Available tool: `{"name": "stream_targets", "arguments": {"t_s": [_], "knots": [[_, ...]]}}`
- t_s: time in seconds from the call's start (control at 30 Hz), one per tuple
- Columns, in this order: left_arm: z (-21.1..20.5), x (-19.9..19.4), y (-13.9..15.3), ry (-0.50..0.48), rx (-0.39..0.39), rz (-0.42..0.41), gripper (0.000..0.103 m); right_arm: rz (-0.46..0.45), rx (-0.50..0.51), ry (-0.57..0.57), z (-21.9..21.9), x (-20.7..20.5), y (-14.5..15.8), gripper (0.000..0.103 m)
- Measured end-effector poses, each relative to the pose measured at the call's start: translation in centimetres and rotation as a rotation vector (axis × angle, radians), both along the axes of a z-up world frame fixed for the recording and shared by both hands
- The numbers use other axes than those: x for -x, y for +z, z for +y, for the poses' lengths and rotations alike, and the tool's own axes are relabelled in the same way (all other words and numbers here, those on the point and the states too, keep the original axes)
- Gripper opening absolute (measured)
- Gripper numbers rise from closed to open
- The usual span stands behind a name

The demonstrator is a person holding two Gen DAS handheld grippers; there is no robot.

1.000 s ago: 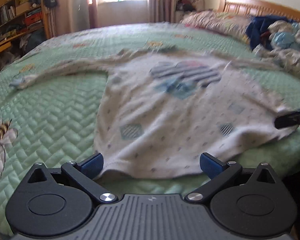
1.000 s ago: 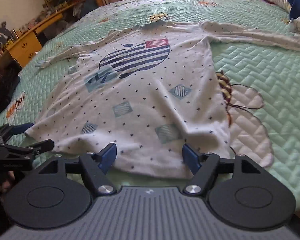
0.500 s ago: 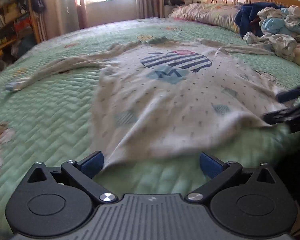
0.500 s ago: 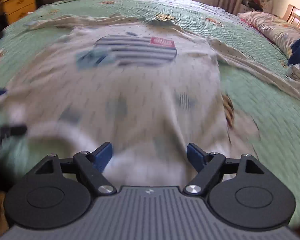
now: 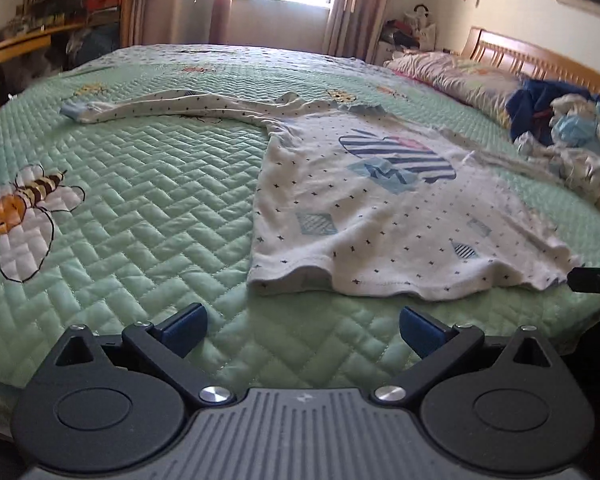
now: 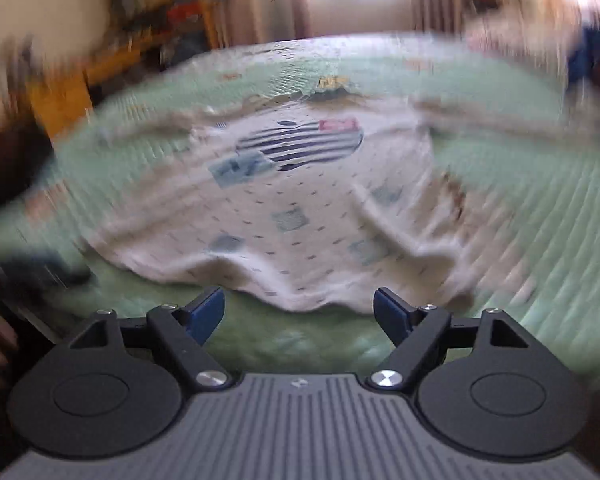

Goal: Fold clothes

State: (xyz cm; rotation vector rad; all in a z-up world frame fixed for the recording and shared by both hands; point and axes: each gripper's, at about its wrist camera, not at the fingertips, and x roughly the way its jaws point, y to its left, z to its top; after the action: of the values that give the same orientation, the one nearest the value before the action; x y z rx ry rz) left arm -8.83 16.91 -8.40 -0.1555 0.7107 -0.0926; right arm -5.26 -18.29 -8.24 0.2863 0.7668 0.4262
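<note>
In left view only, sharp shirt (image 5: 384, 216) sleeve (image 5: 172, 109)

Each camera looks forward, low and near, past its own tongs from the bed's (image 5: 148, 184) foot, left tongs (image 5: 302, 330) and right tongs (image 6: 299, 312), both sharing the shirt (image 5: 372, 216) ahead.

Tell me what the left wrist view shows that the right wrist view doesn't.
Left only: the bee patch on the quilt, the shirt's long sleeve stretched flat, the clothes pile by the headboard, all sharp. Right only: its own open tool; the rest is motion-blurred. Both: the white shirt spread on the green quilt, hem nearest.
</note>
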Motion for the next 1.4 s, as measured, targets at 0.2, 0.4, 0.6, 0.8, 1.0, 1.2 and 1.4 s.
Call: {"name": "stream_targets", "arguments": {"t_s": [0.2,0.4,0.6,0.8,1.0,1.2,1.4], "knots": [[1.3,-1.7,-0.4,-0.003,0.199,0.023,0.102,0.135,-0.37,-0.124,-3.4,-0.5,-2.8,0.082],[1.2,-2.5,-0.7,-0.005,0.231,0.022,0.102,0.225,-0.656,-0.219,-5.7,-0.7,-5.4,0.072],[1.2,-3.0,-0.7,-0.019,0.258,0.032,0.101,0.306,-0.889,-0.312,-7.3,-1.1,-7.8,0.071],[3.3,-3.9,-1.0,0.013,0.468,0.063,0.078,0.28,-0.976,-0.342,-7.5,-1.5,-8.0,0.071],[3.5,-3.4,-1.0,0.014,0.449,0.071,0.073,0.241,-0.983,-0.366,-8.2,-2.1,-7.3,0.071],[1.5,-2.3,0.0,-0.081,0.193,0.064,0.073,0.272,-0.948,-0.374,-8.2,-1.4,-7.9,0.071],[-2.6,-0.9,-0.1,-0.176,-0.276,0.023,0.084,0.273,-0.923,-0.43,-9.0,-1.3,-8.2,0.071]]}}
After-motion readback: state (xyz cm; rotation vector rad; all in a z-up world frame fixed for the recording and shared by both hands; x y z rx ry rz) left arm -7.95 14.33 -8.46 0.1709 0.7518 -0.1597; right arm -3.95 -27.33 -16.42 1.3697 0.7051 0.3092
